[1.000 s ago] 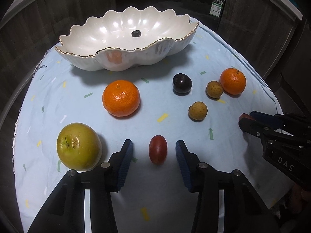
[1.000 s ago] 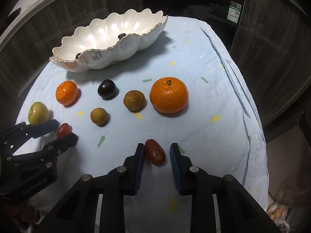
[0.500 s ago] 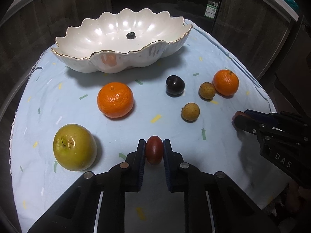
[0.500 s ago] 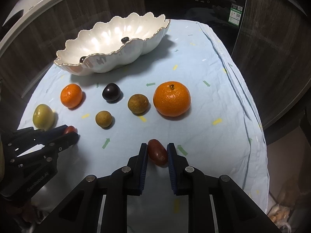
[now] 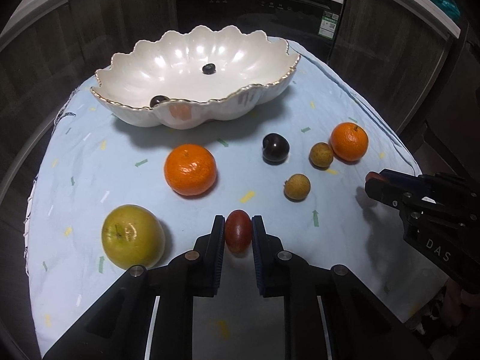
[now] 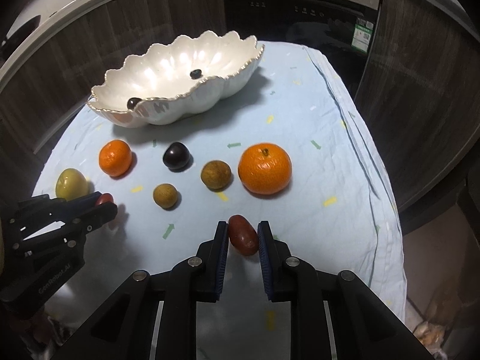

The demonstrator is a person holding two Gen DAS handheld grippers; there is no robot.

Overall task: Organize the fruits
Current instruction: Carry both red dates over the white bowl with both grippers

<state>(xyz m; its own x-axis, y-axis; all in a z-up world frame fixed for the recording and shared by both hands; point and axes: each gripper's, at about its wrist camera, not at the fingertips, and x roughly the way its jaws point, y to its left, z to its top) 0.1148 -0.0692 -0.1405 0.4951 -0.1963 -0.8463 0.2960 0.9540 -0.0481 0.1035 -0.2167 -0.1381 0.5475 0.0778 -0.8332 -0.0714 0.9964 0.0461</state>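
Red oval fruit [image 5: 238,235] clamped in left gripper [image 5: 238,234], long axis along fingers; right gripper [image 6: 243,237] pinches its own fruit [image 6: 243,235], tilted; bowl [image 5: 258,102] ahead.

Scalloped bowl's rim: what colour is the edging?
Gold edging on the white scalloped bowl, clearest in the left wrist view.

In the left wrist view, the scalloped white ceramic bowl's [image 5: 192,60] near rim hides the lower half of a small dark round fruit [image 5: 158,100]. The right gripper [image 5: 372,181] covers most of its small red fruit. Green appliance sticker [image 5: 328,25] text is unreadable.
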